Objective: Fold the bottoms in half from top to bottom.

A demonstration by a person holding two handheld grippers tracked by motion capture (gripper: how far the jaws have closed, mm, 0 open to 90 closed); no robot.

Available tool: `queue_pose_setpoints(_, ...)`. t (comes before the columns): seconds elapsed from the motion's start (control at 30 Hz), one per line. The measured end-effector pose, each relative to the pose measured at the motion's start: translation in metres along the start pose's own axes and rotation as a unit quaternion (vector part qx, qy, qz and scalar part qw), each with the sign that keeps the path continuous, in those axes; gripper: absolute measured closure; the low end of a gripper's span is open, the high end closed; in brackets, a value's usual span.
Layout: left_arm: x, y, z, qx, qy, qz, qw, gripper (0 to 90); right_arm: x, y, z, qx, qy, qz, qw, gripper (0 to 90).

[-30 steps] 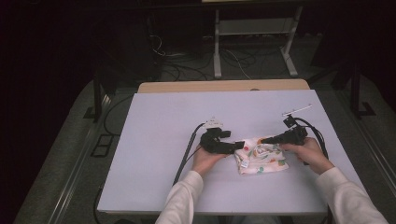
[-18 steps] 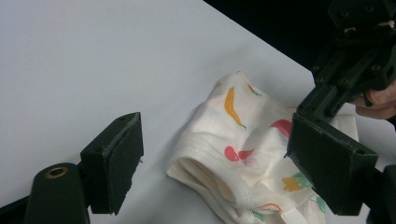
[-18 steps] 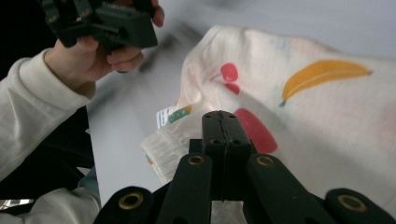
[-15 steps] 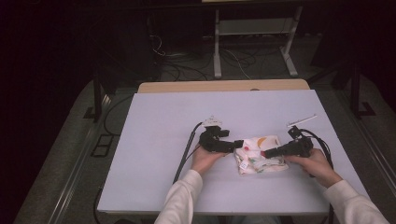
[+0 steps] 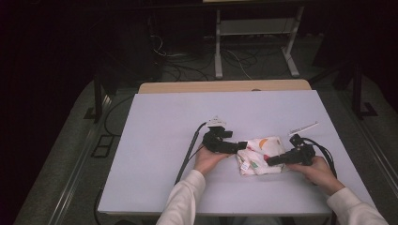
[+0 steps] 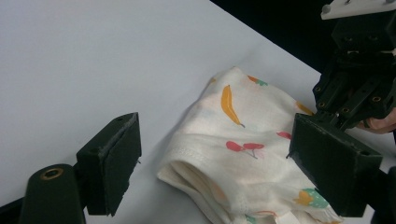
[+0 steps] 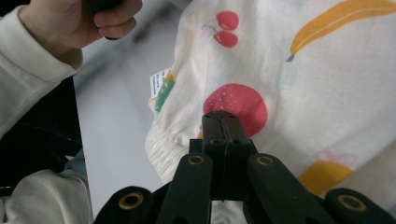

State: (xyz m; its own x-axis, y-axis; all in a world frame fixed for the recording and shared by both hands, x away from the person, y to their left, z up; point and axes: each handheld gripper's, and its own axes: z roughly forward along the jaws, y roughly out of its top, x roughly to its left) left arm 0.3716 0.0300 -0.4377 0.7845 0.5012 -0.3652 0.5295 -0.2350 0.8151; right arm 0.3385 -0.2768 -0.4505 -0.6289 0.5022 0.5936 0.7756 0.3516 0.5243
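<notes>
1. Cloth (image 5: pixel 261 156): cream-white fabric printed with orange bananas, red cherries, a red strawberry, and small green and yellow motifs.
2. Label at the cloth's hem (image 7: pixel 159 82): white with blue print.
3. Table (image 5: pixel 159 122): plain pale lilac-white top around the cloth; tan edge at the far side.
4. Grippers beside the cloth, left (image 5: pixel 242 145) and right (image 5: pixel 269 161): matt black; brass-coloured rivets.
5. Sleeves (image 5: pixel 185 201): cream-white.

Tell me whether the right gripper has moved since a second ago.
Yes. The right gripper has come toward the table's near edge, moving down the high view across the folded cloth.

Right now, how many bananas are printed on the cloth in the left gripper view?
1: an orange banana on the upper part of the folded cloth, above the cherries. Folds may hide more.
</notes>
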Motion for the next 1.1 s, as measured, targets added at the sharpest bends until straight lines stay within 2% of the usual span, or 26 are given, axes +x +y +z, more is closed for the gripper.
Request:
queue_pose_setpoints(0.47, -0.001, 0.001, -0.001, 0.002, -0.001, 0.001, 1.0, 15.7, 0.004, -0.004, 0.002, 0.002, -0.01, -0.015, 0.9998, 88.6)
queue_pose_setpoints(0.6, -0.001, 0.003, -0.001, 0.004, -0.005, 0.004, 1.0, 15.7, 0.005, -0.002, -0.003, -0.022, -0.005, -0.019, 0.9996, 76.6)
queue_pose_setpoints(0.73, -0.001, 0.003, -0.001, 0.006, -0.007, 0.005, 1.0, 15.7, 0.007, 0.002, -0.01, -0.039, -0.015, -0.028, 0.9988, 67.0)
queue_pose_setpoints(0.97, 0.0, 0.004, -0.001, 0.01, -0.008, 0.002, 0.9999, 14.1, 0.009, 0.014, -0.019, -0.054, -0.028, -0.039, 0.9974, 42.6)
queue_pose_setpoints(1.1, -0.001, 0.006, -0.002, 0.011, -0.007, 0.005, 0.9999, 13.5, 0.007, 0.019, -0.022, -0.062, -0.033, -0.033, 0.9969, 26.3)
